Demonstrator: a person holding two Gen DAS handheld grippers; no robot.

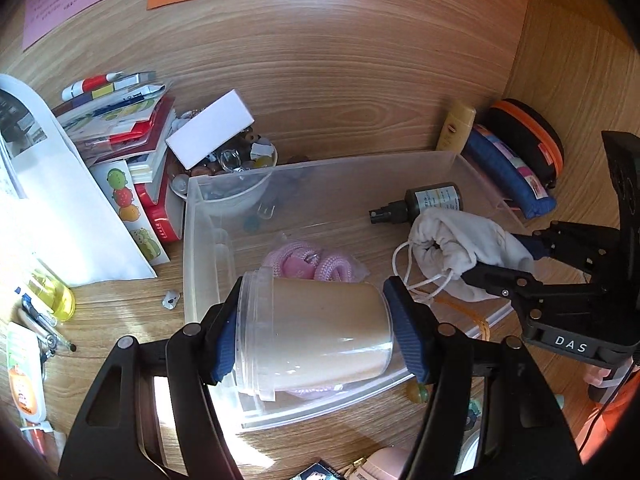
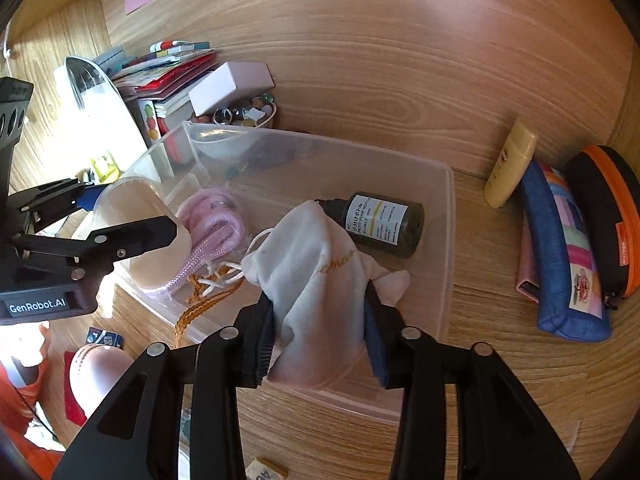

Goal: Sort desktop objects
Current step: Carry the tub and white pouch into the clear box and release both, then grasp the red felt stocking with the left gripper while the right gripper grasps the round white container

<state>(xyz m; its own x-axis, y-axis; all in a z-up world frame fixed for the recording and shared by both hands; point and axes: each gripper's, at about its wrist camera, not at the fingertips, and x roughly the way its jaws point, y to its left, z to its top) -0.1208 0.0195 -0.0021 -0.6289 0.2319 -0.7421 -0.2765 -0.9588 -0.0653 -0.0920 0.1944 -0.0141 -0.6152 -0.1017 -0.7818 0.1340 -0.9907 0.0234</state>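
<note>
Far left of the left wrist view, a stack of books and sticker sheets (image 1: 132, 148) leans against the back wall of the wooden desk (image 1: 340, 80), with a small bowl of trinkets (image 1: 236, 164) and a white box (image 1: 210, 134) tipped on top just right of it; these look unsorted as yet.

In the centre sits the clear plastic bin (image 1: 192, 240), plainly the collecting place. The left gripper (image 1: 316, 332) is clamped on a translucent beige cup (image 1: 320, 332), held sideways across the bin's near rim, one pad at the mouth end and one at the base, so I'd guess it is about to be laid inside beside the pink cord (image 1: 316, 266).

Further right, the right gripper (image 2: 320, 340) has its jaws narrow around the tail of a white drawstring pouch (image 2: 316, 264); the pads meet the cloth, though how firm the grip is I can't tell. The pouch slumps into the bin against a dark spray bottle (image 2: 384, 224).

Right of the bin, a yellow tube (image 2: 510, 164), a blue pouch (image 2: 560, 264) and an orange-trimmed case (image 2: 608, 216) stand against the side wall.
</note>
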